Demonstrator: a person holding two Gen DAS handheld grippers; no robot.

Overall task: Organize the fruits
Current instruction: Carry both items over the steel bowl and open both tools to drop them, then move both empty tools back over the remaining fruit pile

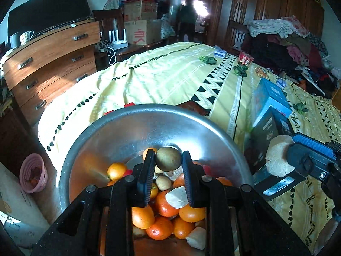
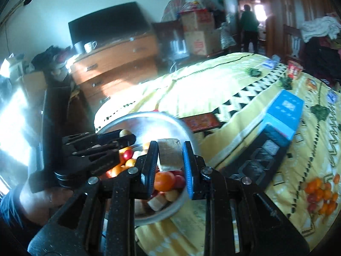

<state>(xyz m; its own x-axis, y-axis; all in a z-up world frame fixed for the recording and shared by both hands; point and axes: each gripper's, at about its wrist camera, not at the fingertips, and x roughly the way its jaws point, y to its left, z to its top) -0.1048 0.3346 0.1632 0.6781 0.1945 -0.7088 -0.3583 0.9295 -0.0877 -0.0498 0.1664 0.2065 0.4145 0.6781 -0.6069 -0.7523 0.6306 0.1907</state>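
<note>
Two grippers are working over one steel bowl [image 1: 149, 125] on the yellow bedspread [image 1: 174, 79]. The left gripper [image 1: 168, 160] is clamping a brown-green fruit, a kiwi [image 1: 168, 158] by the look of it, between its fingertips, poised above the pile of oranges [image 1: 164, 205] and pale chunks already lying in the bowl. The right gripper [image 2: 170, 156] is pinching a pale, flat-faced wedge [image 2: 169, 156] — from the left wrist view it looks like a cut piece of fruit [image 1: 277, 156], though which fruit I cannot tell — and it is hanging at the bowl's right rim.

Risk first: the kiwi is being gripped only at the very tips of the pads, so a small twist could squirt it out, and it would probably bounce off the oranges and over the rim onto the bed. The bowl is sitting on soft bedding and appearing tilted, so a hard drop could rock it. Both tools are crowding the same opening, and a collision is looking possible if both release together.

Pose: the left gripper is pointing forward and down into the bowl's middle; the right one is angling in from the right, with the left tool [image 2: 96, 149] showing at its left.
</note>
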